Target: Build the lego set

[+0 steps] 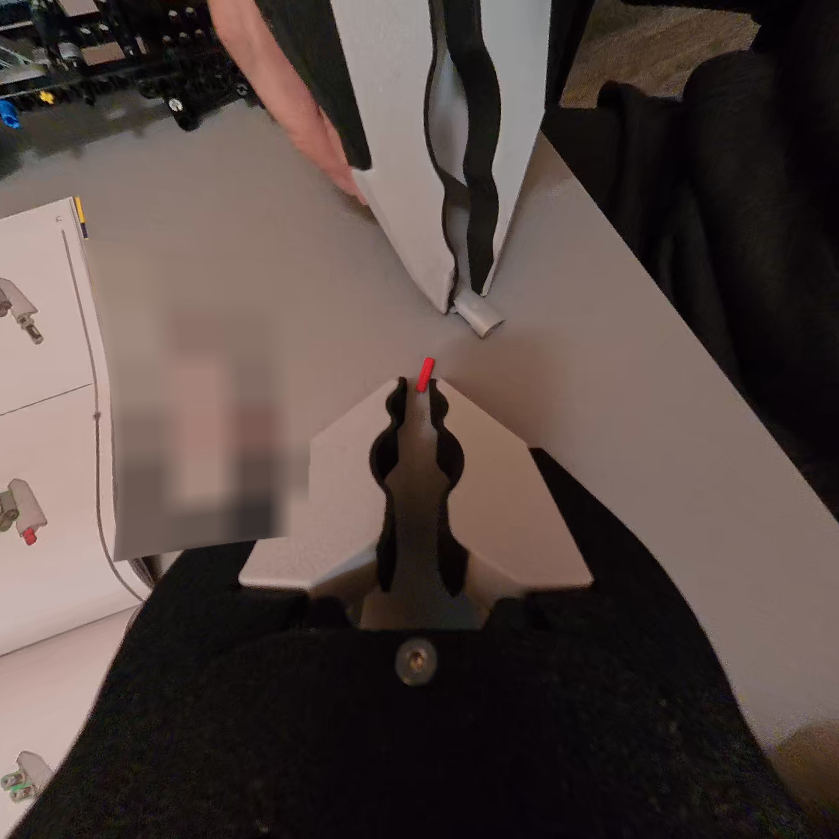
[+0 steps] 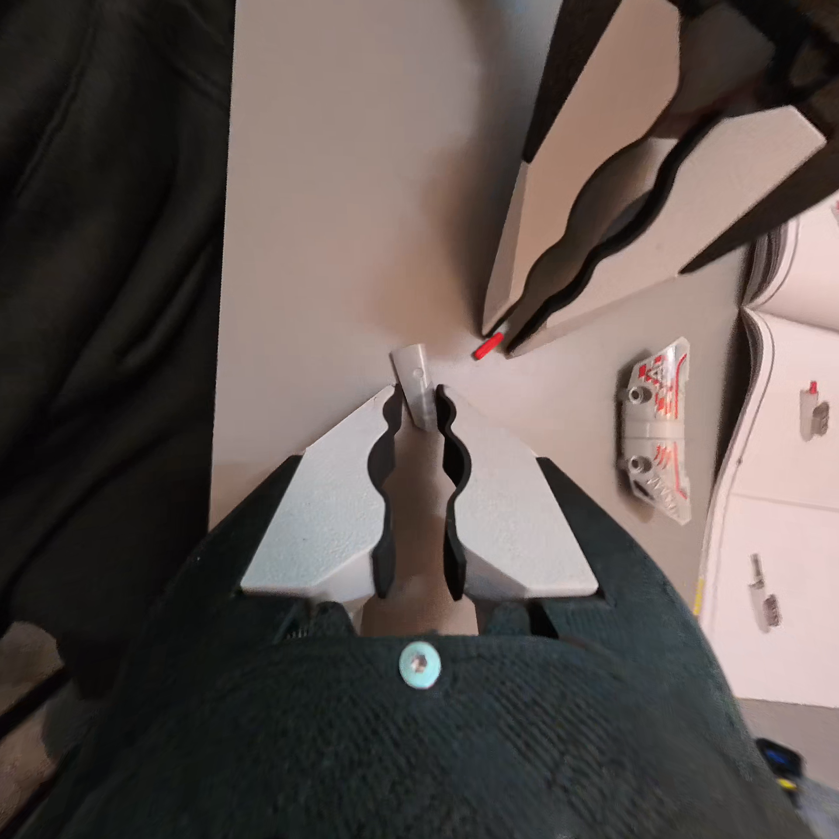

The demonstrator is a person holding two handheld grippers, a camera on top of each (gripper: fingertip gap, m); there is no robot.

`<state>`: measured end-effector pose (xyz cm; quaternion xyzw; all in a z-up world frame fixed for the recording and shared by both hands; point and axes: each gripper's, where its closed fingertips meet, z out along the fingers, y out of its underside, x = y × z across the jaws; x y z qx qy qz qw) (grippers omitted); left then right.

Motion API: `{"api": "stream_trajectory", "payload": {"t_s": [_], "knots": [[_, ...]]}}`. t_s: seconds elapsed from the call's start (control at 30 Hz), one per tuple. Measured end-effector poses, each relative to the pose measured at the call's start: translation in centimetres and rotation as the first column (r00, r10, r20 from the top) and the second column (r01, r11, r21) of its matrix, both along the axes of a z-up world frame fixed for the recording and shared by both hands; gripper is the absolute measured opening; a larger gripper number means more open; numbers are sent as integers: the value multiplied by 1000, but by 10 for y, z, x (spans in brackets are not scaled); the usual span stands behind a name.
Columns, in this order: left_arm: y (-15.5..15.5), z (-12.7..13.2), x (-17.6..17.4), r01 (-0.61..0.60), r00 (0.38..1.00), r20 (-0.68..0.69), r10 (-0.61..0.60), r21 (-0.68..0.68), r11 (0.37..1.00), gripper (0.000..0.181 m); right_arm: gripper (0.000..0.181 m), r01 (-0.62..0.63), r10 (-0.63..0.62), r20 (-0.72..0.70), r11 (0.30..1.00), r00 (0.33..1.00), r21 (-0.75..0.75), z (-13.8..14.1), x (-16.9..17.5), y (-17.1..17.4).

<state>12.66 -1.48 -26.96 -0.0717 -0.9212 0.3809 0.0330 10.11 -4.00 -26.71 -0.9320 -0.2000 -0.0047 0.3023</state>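
Observation:
My left gripper [image 1: 415, 385] is shut on a small red pin [image 1: 426, 374], which sticks out past its tips just above the grey table [image 1: 272, 272]. My right gripper [image 2: 420, 390] is shut on a small light grey curved lego piece [image 2: 414, 379]. The two grippers face each other tip to tip, a short gap apart. In the left wrist view the right gripper [image 1: 463, 302] comes down from the top with the grey piece [image 1: 479, 318] at its tips. In the right wrist view the left gripper [image 2: 497, 336] reaches in from the upper right with the red pin [image 2: 488, 345].
A grey lego panel with red printing [image 2: 653, 436] lies on the table [image 2: 340, 181] to the right. An open instruction booklet [image 2: 794, 522] lies beyond it and also shows at the left [image 1: 45, 408]. The table edge [image 1: 658, 295] borders dark clothing. A hand [image 1: 318, 136] holds the right gripper.

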Motion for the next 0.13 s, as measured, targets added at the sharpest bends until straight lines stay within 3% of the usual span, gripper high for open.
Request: {"api": "stream_trajectory", "payload": {"t_s": [0.03, 0.13], "knots": [[0, 0, 0, -1, 1000, 6, 1, -8, 1000, 6, 19, 32, -31, -34, 999, 999, 18, 0, -2, -2], [-1, 0, 0, 14, 999, 52, -12, -29, 999, 1, 27, 130, -119, -175, 990, 977, 50, 0, -11, -5]]}}
